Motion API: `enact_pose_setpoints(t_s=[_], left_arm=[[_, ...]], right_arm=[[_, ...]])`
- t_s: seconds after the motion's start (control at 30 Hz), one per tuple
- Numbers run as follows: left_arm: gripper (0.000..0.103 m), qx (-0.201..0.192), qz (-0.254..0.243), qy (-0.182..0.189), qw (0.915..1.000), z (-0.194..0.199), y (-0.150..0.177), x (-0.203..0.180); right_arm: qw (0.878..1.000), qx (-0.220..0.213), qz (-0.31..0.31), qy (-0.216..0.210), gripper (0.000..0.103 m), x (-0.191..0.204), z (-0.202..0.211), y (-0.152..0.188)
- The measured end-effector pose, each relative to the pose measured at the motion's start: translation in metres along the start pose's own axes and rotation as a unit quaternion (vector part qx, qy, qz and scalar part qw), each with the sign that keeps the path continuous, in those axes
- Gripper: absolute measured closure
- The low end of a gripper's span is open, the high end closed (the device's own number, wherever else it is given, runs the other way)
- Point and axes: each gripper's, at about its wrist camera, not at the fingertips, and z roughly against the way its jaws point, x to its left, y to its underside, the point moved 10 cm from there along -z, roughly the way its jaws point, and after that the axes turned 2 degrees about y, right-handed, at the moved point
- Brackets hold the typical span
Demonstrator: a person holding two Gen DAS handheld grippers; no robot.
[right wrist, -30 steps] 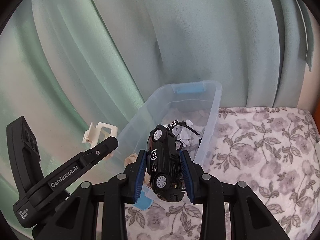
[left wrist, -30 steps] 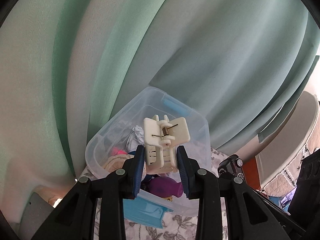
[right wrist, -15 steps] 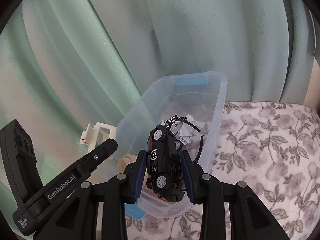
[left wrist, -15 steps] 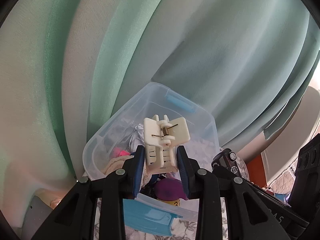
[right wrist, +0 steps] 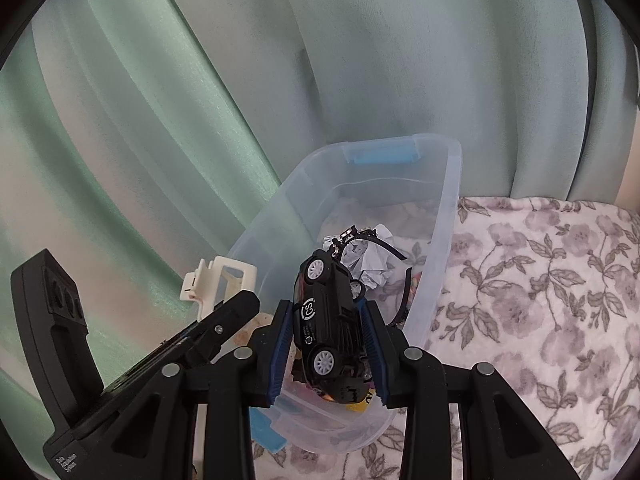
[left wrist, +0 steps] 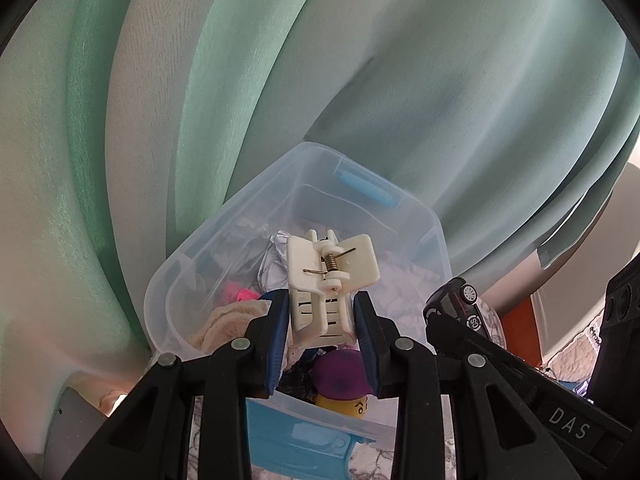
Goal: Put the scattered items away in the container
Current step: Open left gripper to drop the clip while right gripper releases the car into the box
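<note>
My left gripper (left wrist: 322,316) is shut on a cream plastic hair claw clip (left wrist: 326,280) and holds it over the near end of a clear plastic bin (left wrist: 192,268) with blue latches. My right gripper (right wrist: 327,332) is shut on a black toy car (right wrist: 328,320), held nose-up above the same bin (right wrist: 444,216). The clip (right wrist: 218,278) shows at the left in the right wrist view, and the car (left wrist: 454,306) at the right in the left wrist view. The bin holds crumpled paper (right wrist: 370,258), a black hairband (right wrist: 384,246), a purple and yellow toy (left wrist: 344,380) and cream cloth (left wrist: 228,318).
The bin stands on a floral-patterned cloth (right wrist: 540,288), close against pale green curtains (right wrist: 240,80). A blue lid or latch piece (left wrist: 296,440) lies at the bin's near end. Open floral surface spreads to the bin's right.
Both grippers have moved forward and over the bin, still holding the clip and the car. The right gripper and car have come closer beside the left gripper.
</note>
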Motion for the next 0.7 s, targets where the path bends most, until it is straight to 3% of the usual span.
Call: enact_pose_setpoints(t_s=[0.57, 0.7], left_arm=[[0.069, 0.002, -0.009, -0.008, 0.9999, -0.003, 0.0, -0.004], [0.064, 0.003, -0.014, -0.006, 0.9999, 0.0, 0.001, -0.006]], right_arm=[[1.0, -0.007, -0.001, 0.001, 0.064, -0.009, 0.005, -0.003], [1.0, -0.007, -0.006, 0.004, 0.064, -0.014, 0.009, -0.002]])
